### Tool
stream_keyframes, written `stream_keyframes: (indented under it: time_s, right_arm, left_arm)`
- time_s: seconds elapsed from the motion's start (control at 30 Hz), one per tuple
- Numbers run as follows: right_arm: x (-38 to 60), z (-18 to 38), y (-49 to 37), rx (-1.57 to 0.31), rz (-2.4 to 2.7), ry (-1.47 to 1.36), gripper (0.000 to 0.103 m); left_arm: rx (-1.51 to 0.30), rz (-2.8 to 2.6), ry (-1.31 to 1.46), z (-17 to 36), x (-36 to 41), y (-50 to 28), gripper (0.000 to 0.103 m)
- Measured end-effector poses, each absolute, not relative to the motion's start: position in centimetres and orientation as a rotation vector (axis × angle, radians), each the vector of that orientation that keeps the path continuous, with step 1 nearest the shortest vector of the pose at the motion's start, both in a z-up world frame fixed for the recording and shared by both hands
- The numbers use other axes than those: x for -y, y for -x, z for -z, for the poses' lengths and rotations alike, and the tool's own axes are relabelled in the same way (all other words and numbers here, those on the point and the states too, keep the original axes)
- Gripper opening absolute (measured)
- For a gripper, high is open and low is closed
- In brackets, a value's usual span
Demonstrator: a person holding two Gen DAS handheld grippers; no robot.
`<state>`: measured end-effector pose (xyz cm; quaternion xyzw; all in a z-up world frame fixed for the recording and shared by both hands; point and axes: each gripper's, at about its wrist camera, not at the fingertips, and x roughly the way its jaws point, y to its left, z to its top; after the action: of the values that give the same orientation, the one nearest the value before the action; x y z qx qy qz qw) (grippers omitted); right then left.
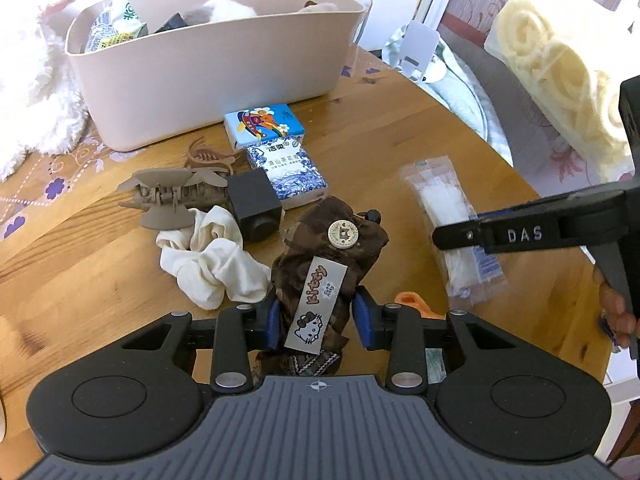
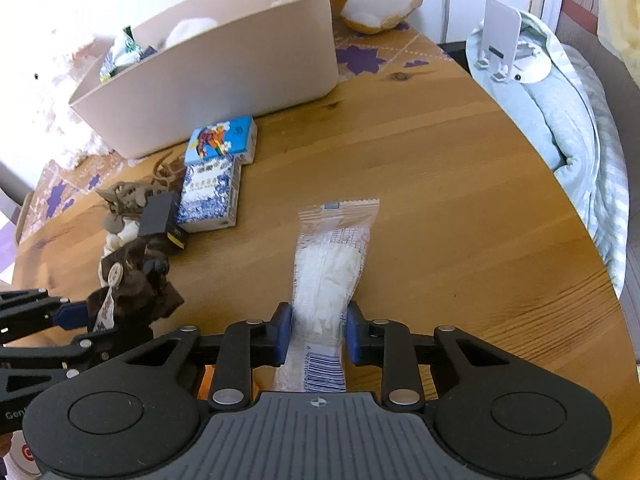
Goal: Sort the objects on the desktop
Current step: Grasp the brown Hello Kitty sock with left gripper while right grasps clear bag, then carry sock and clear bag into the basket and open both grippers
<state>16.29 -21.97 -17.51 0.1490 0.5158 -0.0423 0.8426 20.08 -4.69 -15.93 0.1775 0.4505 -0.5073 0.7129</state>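
Left claw (image 1: 318,318) clamps the brown pouch (image 1: 326,264); right claw (image 2: 316,330) clamps the clear packet (image 2: 326,276), long axis pointing ahead. The beige bin (image 1: 224,60) stands ahead and left of both, nearer the left claw.

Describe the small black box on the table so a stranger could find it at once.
Start at the beige bin and come forward past two tissue packs. The black box sits beside them, touching a crumpled white cloth. It is the only plain black cube there.
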Motion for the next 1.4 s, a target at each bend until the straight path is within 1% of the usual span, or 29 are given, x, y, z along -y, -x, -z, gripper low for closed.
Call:
stream_keyframes:
  time_s: [0.63,0.93,1.4]
  right_arm:
    - [23.5,11.5,-17.7,-0.921,0.035,-0.342,0.025]
    - [25.4,8.4,-20.4,-0.834,0.049,-0.426,0.025]
    - [26.2,4.2,-28.0,-0.722,0.042,-0.384,0.025]
  left_arm:
    - [-0.89,1.114,-0.284,11.0,4.0,-22.0,0.037]
    - [-0.819,1.054,-0.201,7.9,4.5,-25.7,0.037]
    - [-0.679,0.966,-0.131,3.1,7.4,-32.4,0.037]
